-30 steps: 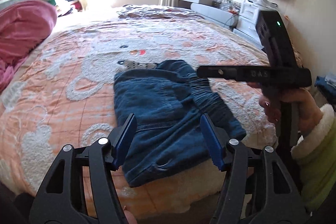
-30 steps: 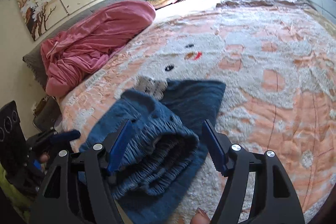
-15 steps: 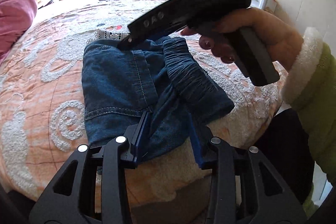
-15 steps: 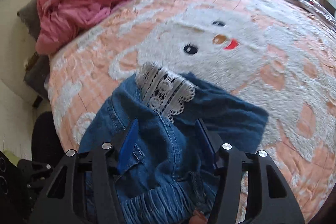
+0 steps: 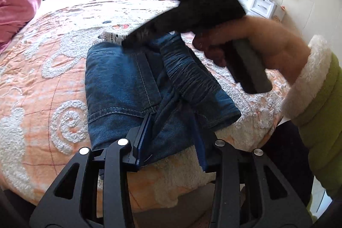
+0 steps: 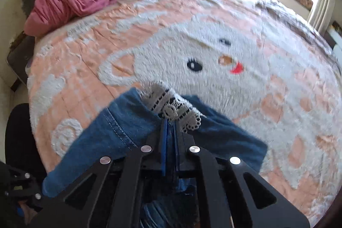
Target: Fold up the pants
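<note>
Both grippers pinch the blue pants [image 5: 119, 87] on the bed [image 5: 42, 69], ready for the next fold.

The pants lie in a folded bundle near the close edge of the bed, on the peach cover with the white bear face. The left gripper [image 5: 171, 136] is narrow and has a fold of denim between its 2 blue pads at the near edge. The right gripper [image 6: 170, 127] is squeezed tight on the far edge, just by the white lace trim [image 6: 171, 104]. To do this step well, I think both hands should lift together and stay level, so the layers do not slip apart. Then lay the edge down flat and only let go once the corners line up.
</note>
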